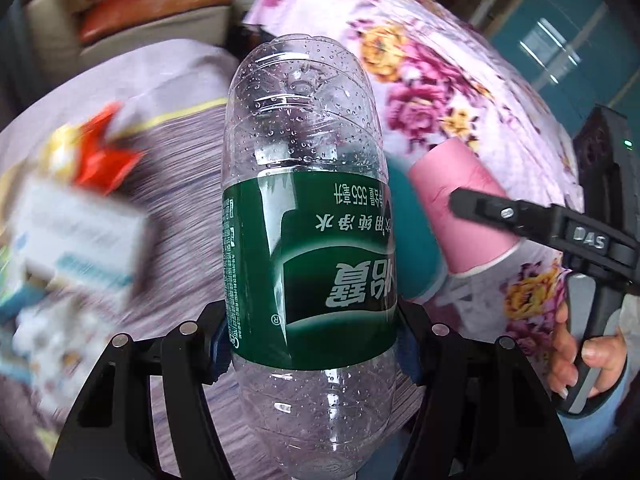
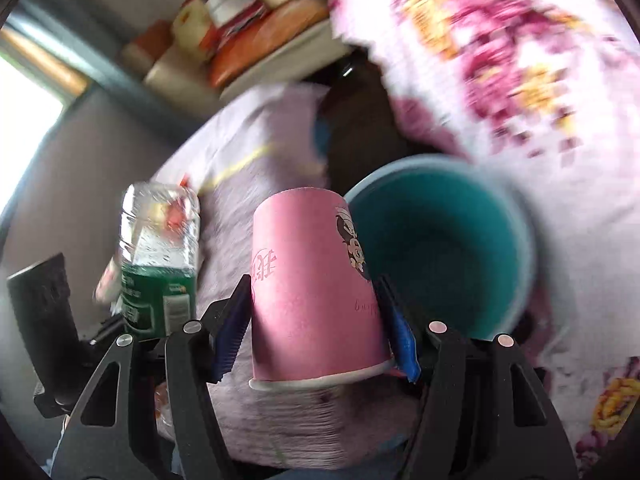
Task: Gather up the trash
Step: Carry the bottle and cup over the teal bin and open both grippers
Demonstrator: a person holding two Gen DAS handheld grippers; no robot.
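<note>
Left gripper pinches an empty clear bottle by its green label, base pointing away, droplets inside the wall. Right gripper pinches a pink paper cup, mouth toward the camera, base away; its inside is not visible. Just right of the cup and beyond it sits a teal bin, inside bare as far as seen. Floral quilt lies far right. Blurred wrappers lie left on the bed.
</note>
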